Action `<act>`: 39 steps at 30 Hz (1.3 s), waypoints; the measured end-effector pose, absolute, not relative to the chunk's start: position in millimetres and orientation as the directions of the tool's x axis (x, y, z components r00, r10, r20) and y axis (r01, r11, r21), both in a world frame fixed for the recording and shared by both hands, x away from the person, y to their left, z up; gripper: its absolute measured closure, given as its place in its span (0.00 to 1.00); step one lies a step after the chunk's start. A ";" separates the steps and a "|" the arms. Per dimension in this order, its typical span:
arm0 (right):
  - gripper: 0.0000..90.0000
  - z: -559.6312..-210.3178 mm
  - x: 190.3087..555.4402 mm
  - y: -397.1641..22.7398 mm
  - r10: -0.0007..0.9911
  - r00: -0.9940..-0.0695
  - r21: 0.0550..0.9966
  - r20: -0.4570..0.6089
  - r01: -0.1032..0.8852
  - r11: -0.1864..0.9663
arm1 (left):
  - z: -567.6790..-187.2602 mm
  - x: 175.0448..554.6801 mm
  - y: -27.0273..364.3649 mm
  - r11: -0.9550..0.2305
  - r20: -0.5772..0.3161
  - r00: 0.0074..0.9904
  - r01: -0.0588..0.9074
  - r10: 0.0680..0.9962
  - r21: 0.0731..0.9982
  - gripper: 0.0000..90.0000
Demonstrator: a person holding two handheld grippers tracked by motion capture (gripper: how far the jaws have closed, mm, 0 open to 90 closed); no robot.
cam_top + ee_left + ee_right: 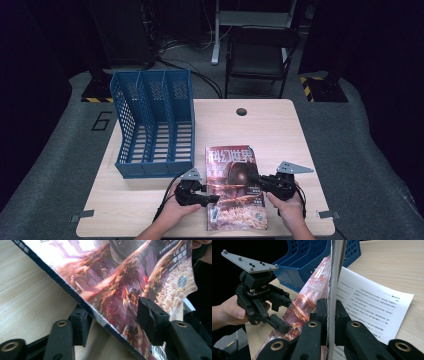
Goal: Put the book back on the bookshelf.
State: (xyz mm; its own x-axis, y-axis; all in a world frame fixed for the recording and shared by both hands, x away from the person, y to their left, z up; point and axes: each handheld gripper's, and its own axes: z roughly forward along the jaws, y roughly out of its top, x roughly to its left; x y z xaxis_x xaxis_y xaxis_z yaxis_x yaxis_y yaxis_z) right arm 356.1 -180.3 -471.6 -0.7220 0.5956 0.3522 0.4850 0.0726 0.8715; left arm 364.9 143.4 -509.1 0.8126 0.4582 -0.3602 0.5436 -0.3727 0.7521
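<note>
Magazine [235,187] lies at the near edge of the table [280,130], just beside the blue file rack [152,125]. Right gripper [261,178] clamps its right edge, lifting pages off a printed sheet [374,307]. Left gripper [212,199] straddles its left edge, jaws half open, not yet pressing.

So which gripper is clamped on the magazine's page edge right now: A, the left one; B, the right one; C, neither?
B: in the right gripper view, the right gripper has both jaws pressed flat on the magazine pages, while the left gripper straddles the spine edge with a gap.
</note>
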 end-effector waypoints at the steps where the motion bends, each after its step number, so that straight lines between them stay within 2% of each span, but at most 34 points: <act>1: 0.96 -471.1 356.3 -180.4 0.593 -0.723 0.872 0.353 0.484 0.071 | -507.5 364.9 144.4 -0.366 -0.366 0.810 0.547 0.458 0.753 0.57; 10: 0.96 -467.3 357.1 -182.7 0.581 -0.731 0.878 0.359 0.476 0.056 | -496.0 361.3 147.7 -0.355 -0.371 0.815 0.541 0.446 0.762 0.68; 17: 0.96 -462.6 356.3 -184.3 0.570 -0.743 0.886 0.352 0.461 0.053 | -488.1 358.3 149.1 -0.359 -0.355 0.827 0.522 0.436 0.774 0.72; 39: 0.96 -443.7 351.2 -190.0 0.538 -0.778 0.910 0.326 0.413 0.046 | -460.4 344.8 153.2 -0.386 -0.207 0.881 0.384 0.426 0.839 0.79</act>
